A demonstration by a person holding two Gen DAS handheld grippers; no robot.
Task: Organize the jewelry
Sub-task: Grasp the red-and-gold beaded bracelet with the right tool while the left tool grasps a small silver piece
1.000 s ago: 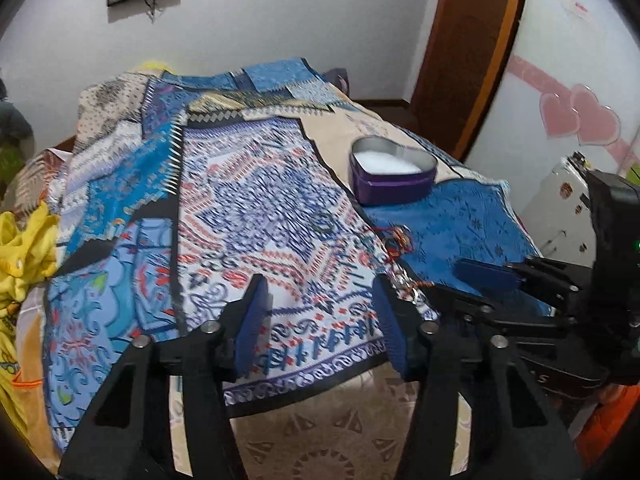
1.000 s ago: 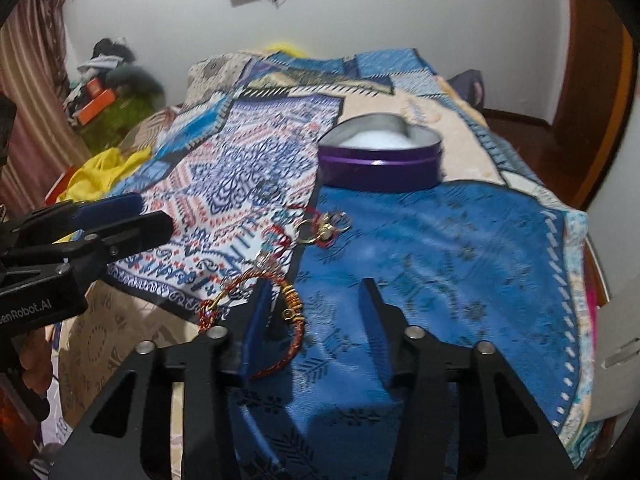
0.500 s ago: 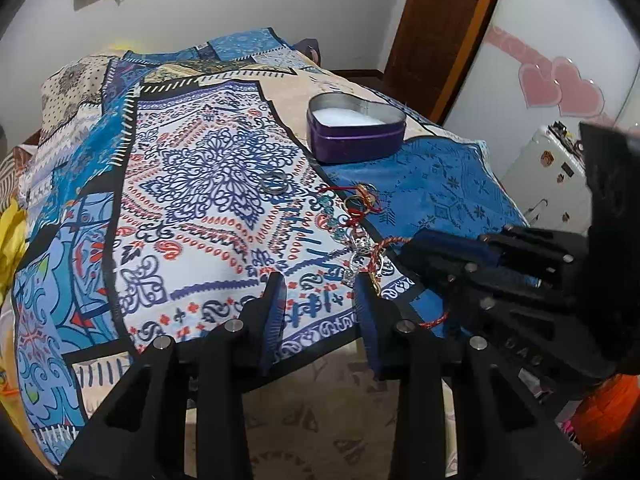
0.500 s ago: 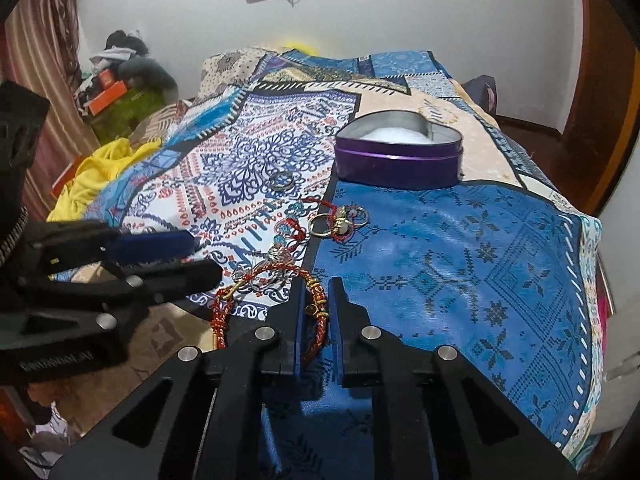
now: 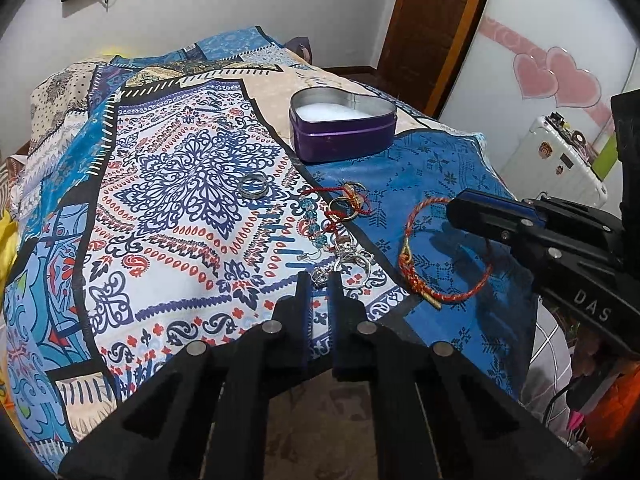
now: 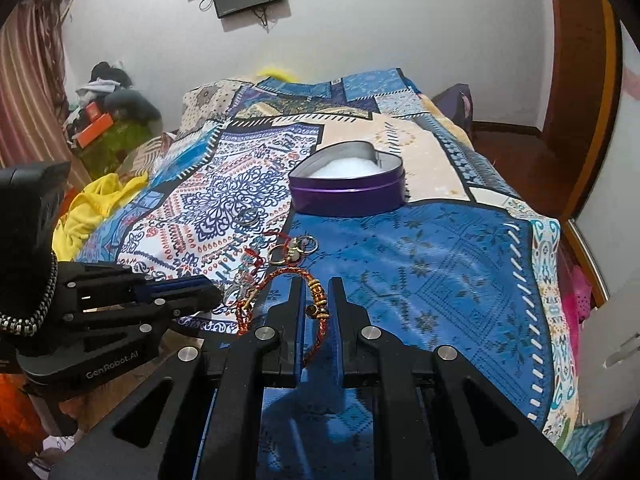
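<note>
My right gripper [image 6: 316, 282] is shut on a red and gold braided bracelet [image 6: 316, 300] and holds it just above the blue cloth; the bracelet also shows in the left wrist view [image 5: 416, 272]. My left gripper [image 5: 318, 276] is nearly closed at a small silver piece [image 5: 348, 258] in a jewelry pile; whether it grips it is unclear. The pile holds a blue bead strand [image 5: 312, 220], gold rings on red thread [image 5: 348, 200] and a dark ring [image 5: 253, 186]. A purple heart-shaped tin [image 5: 342, 124] with white lining stands farther back.
The patterned bedspread [image 5: 180, 160] covers the bed. A wooden door [image 5: 436, 20] and a white suitcase [image 5: 560, 160] stand at the right. Yellow cloth [image 6: 92, 208] and clutter lie at the left by a curtain.
My right gripper closed on the red bracelet and lifted it off the cloth. My left gripper narrowed from wide open to nearly closed and moved up to the silver piece.
</note>
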